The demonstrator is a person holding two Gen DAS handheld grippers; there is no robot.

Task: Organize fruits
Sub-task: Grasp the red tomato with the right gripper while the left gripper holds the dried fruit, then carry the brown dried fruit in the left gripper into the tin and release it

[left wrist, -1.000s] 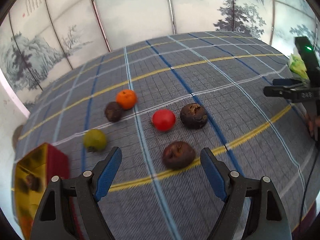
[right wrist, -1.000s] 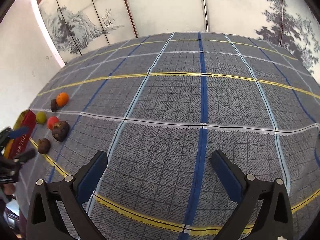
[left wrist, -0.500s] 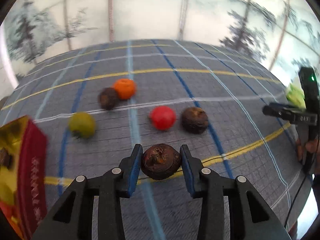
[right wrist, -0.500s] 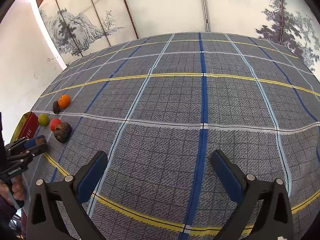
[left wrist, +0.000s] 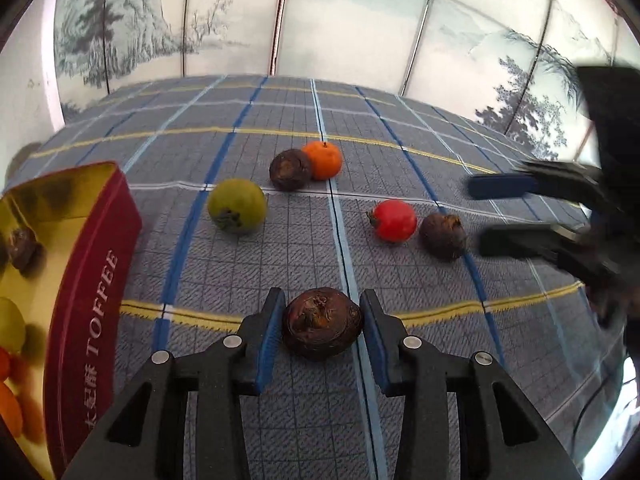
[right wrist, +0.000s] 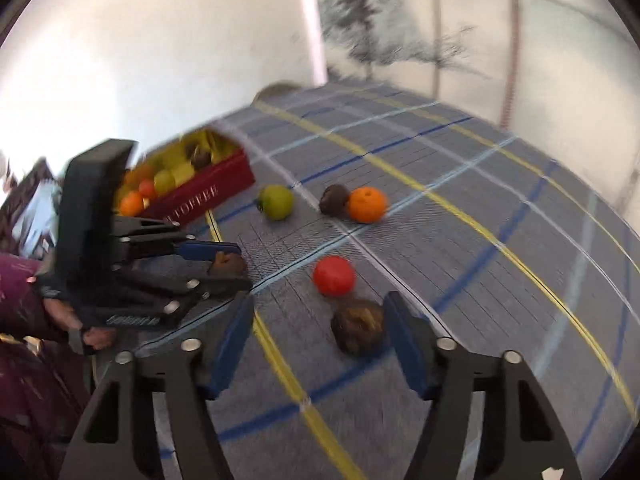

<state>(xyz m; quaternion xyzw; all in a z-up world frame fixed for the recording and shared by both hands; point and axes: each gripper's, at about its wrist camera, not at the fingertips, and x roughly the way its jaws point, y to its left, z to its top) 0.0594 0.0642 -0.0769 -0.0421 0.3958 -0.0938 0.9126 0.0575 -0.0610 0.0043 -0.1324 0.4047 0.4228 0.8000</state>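
A plaid tablecloth (left wrist: pixel 280 240) lies before a painted folding screen (left wrist: pixel 340 20).

Each handheld gripper, the left gripper (left wrist: pixel 322 340) and the right gripper (right wrist: pixel 320 340), has a black plastic frame with triangular cut-outs, silver round screws at the joints, and two fingers faced with blue ribbed pads (left wrist: pixel 268 344). A maroon sleeve (right wrist: pixel 16 292) covers the person's arm.

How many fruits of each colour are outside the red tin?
Dark brown: 3
Orange: 1
Green: 1
Red: 1
Total: 6 outside the tin
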